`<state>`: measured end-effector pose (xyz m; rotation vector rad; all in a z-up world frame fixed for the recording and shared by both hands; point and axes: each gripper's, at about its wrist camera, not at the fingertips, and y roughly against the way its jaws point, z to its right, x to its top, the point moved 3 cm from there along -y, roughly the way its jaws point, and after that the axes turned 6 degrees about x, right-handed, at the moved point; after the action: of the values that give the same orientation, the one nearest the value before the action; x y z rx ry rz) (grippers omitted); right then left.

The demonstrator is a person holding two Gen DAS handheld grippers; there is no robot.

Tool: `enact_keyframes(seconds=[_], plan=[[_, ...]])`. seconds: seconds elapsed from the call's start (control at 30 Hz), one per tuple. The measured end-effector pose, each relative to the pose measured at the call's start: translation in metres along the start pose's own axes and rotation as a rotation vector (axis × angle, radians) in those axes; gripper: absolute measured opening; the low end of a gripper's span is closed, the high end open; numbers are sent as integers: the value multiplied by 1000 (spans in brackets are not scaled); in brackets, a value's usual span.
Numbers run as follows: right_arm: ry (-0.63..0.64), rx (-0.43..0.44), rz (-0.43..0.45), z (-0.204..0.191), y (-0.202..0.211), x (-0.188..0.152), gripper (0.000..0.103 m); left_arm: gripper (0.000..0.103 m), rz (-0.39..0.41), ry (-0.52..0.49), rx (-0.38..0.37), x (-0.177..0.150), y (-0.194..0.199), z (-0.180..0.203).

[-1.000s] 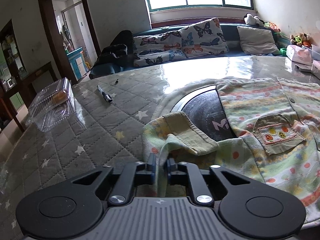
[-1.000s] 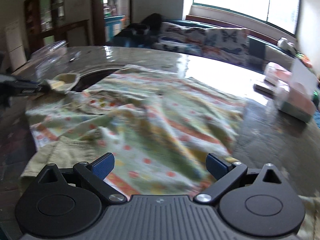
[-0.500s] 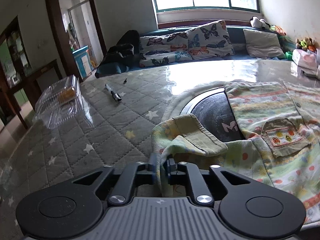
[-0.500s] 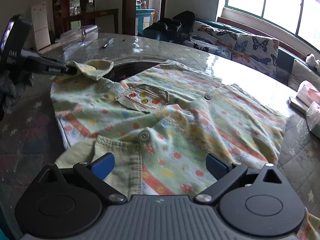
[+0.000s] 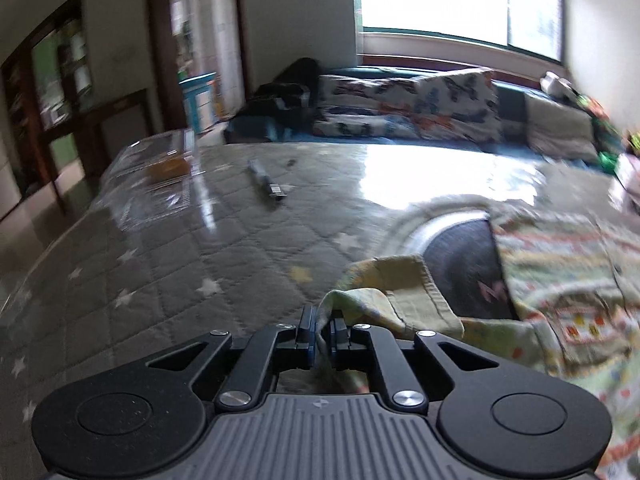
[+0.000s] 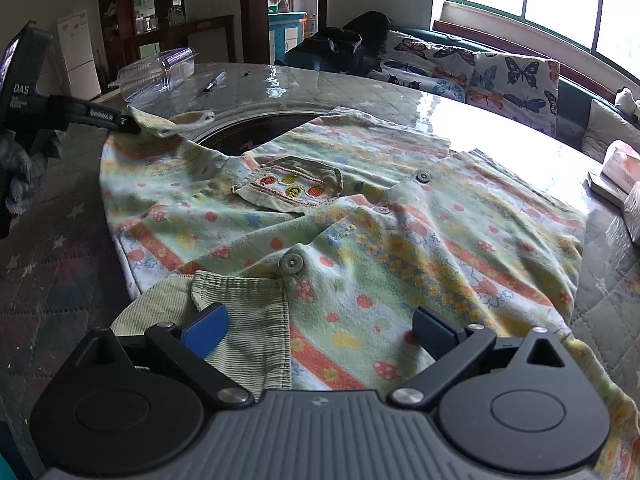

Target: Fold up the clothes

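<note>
A child's pale green patterned shirt (image 6: 360, 232) with a chest pocket and buttons lies spread on the quilted table (image 5: 180, 260). My left gripper (image 5: 320, 334) is shut on the cuff of the shirt's sleeve (image 5: 404, 296) and holds it slightly above the table; it also shows in the right wrist view (image 6: 128, 122) at the far left. My right gripper (image 6: 320, 330) is open and empty, low over the shirt's ribbed collar (image 6: 240, 312).
A clear plastic box (image 6: 160, 72) and a marker pen (image 5: 266, 182) lie on the table's far left. A dark round inset (image 5: 468, 268) shows under the shirt. Tissue boxes (image 6: 620, 176) stand at the right edge. A sofa with butterfly cushions (image 6: 480, 76) is behind.
My left gripper has drawn the sleeve cuff left and swung its view left. My right gripper has moved in over the shirt's collar, still open.
</note>
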<state>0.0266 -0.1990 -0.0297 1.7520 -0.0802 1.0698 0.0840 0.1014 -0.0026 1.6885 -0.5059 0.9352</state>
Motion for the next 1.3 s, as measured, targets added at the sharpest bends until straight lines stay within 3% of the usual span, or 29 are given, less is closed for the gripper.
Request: enact_keyframes(seconds=[0.1, 0.37, 0.47, 0.73, 0.9, 1.1, 1.3], plan=[[2, 2, -5, 0, 0, 0, 100, 8, -33, 81, 6, 2, -5, -17], [25, -1, -29, -1, -2, 4, 101, 15, -84, 182, 11, -2, -13, -35], [31, 4, -34, 0, -3, 5, 101, 29, -102, 242, 14, -1, -15, -43], [26, 11, -33, 2, -3, 3, 103, 45, -119, 283, 34, -4, -18, -55], [16, 16, -29, 3, -3, 2, 103, 51, -130, 336, 27, -5, -19, -62], [19, 17, -28, 2, -3, 2, 103, 52, -140, 409, 14, -5, -21, -70], [20, 15, -30, 2, -3, 1, 103, 53, -88, 293, 53, -3, -16, -60]])
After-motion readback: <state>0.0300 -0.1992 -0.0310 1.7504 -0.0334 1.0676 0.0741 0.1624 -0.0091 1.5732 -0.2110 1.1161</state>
